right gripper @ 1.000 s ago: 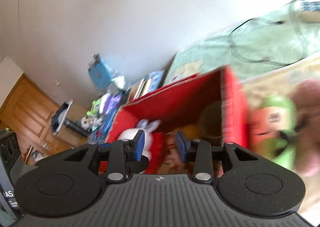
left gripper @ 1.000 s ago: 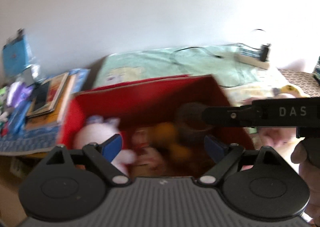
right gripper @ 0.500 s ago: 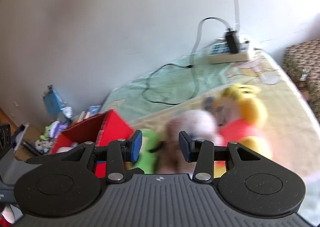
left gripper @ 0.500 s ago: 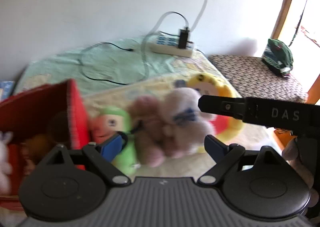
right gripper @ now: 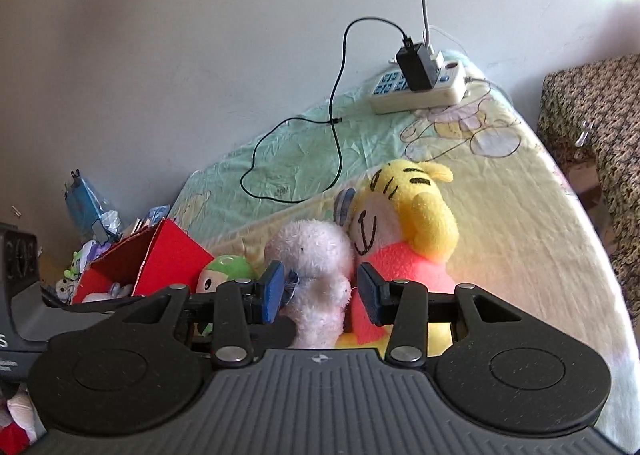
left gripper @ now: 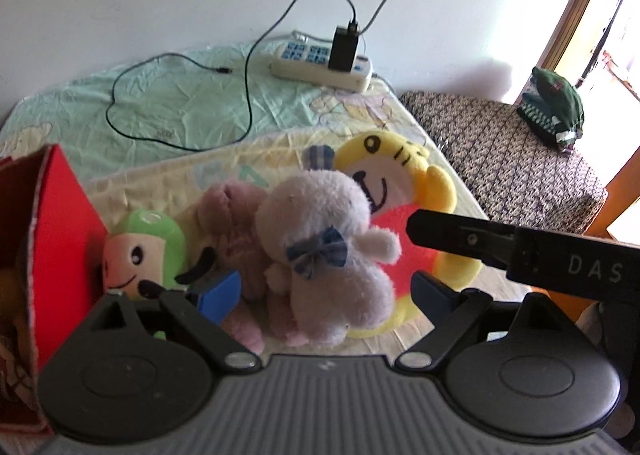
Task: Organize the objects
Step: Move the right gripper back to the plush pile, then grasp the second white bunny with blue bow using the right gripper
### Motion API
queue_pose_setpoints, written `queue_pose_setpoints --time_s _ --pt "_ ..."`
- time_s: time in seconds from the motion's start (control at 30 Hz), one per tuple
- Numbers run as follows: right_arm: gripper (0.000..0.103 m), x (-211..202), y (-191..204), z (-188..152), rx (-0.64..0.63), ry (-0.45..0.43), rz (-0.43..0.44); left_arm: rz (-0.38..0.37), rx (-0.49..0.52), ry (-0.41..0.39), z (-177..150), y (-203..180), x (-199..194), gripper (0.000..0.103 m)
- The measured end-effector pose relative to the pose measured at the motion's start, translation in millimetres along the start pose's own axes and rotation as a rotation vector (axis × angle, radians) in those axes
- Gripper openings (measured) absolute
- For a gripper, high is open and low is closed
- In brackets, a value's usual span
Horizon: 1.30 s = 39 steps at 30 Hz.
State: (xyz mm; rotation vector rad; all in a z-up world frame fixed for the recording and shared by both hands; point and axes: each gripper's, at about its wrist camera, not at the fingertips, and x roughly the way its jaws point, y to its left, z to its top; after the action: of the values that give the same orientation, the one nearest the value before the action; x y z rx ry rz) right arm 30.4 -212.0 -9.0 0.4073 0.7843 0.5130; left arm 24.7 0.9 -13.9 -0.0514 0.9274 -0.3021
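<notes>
Plush toys lie clustered on a bed beside a red box: a pale lilac plush with a blue bow at centre, a pink plush and a green-hooded doll toward the box, a yellow tiger plush toward the bed's far side. Left gripper, jaws wide apart, straddles the lilac plush without holding it. Right gripper, partly open, brackets the same plush; contact cannot be told. Power strip rests at the bed's wall edge.
</notes>
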Motion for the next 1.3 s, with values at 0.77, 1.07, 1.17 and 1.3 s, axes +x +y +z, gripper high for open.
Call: queue_pose_setpoints --time_s 0.77,1.07,1.17,1.3 --pt "0.045 40.8 -5.3 10.5 0.021 0.092 0.055 0.005 -0.037 0.140 4.8 -3.0 53.2 0.081" --pt "0.041 53.3 -6.2 8.9 0.023 0.158 0.085 0.014 -0.032 0.171 4.8 -4.3 61.5 0.065" --pt "0.033 54.8 -6.3 8.3 0.017 0.167 0.089 0.031 -0.007 0.167 4.9 -8.5 61.4 0.060" --pt "0.024 52.2 -9.3 8.4 0.031 0.164 0.097 0.038 0.004 0.160 5.1 -10.5 60.1 0.058"
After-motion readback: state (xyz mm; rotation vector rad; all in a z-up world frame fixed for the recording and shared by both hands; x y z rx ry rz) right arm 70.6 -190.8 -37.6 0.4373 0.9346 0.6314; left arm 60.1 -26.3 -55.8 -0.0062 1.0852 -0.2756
